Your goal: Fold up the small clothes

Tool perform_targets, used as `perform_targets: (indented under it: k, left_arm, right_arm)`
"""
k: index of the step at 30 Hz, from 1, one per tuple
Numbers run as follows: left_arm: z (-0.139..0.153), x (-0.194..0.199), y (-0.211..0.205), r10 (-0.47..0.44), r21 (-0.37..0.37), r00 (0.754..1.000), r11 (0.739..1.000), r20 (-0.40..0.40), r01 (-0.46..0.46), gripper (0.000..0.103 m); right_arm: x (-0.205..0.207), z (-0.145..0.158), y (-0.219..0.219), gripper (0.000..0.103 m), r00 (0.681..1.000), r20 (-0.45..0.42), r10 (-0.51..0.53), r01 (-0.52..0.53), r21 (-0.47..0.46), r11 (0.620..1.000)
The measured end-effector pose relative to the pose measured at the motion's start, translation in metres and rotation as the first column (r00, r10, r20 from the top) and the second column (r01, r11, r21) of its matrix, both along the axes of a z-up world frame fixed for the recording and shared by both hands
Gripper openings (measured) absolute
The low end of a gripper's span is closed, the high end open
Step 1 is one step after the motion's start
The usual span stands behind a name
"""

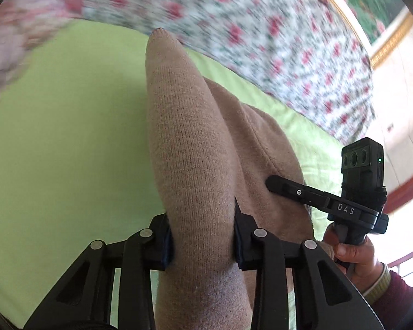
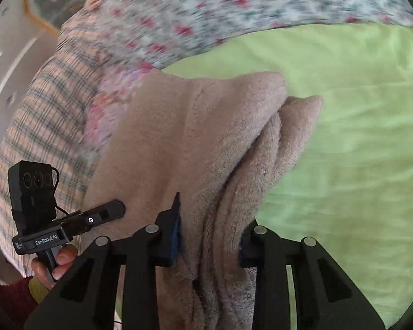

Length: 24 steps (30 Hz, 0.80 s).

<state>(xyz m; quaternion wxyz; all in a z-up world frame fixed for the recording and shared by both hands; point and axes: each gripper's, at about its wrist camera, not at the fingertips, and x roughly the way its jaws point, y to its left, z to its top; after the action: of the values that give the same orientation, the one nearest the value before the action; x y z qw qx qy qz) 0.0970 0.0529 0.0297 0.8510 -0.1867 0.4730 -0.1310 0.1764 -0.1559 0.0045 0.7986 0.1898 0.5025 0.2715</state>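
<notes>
Both tongs, left (image 1: 203,236) & right (image 2: 210,243), pinch bunched edges of tan knit (image 1: 187,143) lifted over green sheet (image 1: 55,137) on bed, so thick wad could slip frm pads w/ any tug, spoiling fold alignment & snagging floral quilt (image 1: 261,27).

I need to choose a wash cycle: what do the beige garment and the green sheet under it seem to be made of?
Beige garment: seemingly a soft knit, maybe wool or a blend, matte, with fine ribbed rows and a fuzzy nap. Green sheet: looks like thin, smooth woven cloth, perhaps cotton, with shallow creases. Fibre content cannot be confirmed by sight.
</notes>
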Motion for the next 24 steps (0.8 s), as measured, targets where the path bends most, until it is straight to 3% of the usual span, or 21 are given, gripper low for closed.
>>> perform_targets:
  k: [5, 9, 11, 15, 18, 20, 24]
  left_arm:
    - [-0.002, -0.048, 0.070, 0.132, 0.047, 0.991, 0.990, -0.014, -0.131, 0.033]
    - [-0.043, -0.063, 0.113, 0.209, 0.039, 0.971, 0.978, -0.118, -0.205, 0.038]
    - [-0.063, -0.068, 0.124, 0.242, 0.039, 0.953, 0.970, -0.181, -0.239, 0.044]
    - [-0.062, -0.085, 0.133, 0.265, 0.015, 0.950, 0.964, -0.167, -0.266, 0.055]
    - [-0.058, -0.094, 0.138, 0.274, 0.023, 0.949, 0.961, -0.157, -0.274, 0.056]
    - [-0.057, -0.097, 0.142, 0.286, 0.009, 0.945, 0.957, -0.157, -0.289, 0.056]
    - [-0.054, -0.094, 0.141, 0.308, 0.023, 0.939, 0.951, -0.150, -0.308, 0.056]
  right_arm:
    - [0.005, -0.025, 0.071, 0.032, 0.990, -0.013, 0.138, -0.138, 0.030, 0.990]
    - [0.004, -0.065, 0.097, 0.033, 0.981, -0.116, 0.154, -0.158, -0.032, 0.987]
    - [0.002, -0.075, 0.095, 0.041, 0.980, -0.150, 0.132, -0.140, -0.043, 0.989]
    - [-0.007, -0.062, 0.077, 0.049, 0.984, -0.156, 0.087, -0.098, -0.065, 0.993]
    - [-0.011, -0.030, 0.063, 0.049, 0.999, -0.039, 0.028, -0.033, -0.131, 0.991]
    - [-0.003, -0.016, 0.067, 0.049, 1.000, 0.003, 0.013, -0.013, -0.110, 0.994]
    - [0.001, -0.020, 0.099, 0.036, 0.998, -0.040, 0.040, -0.044, -0.105, 0.993]
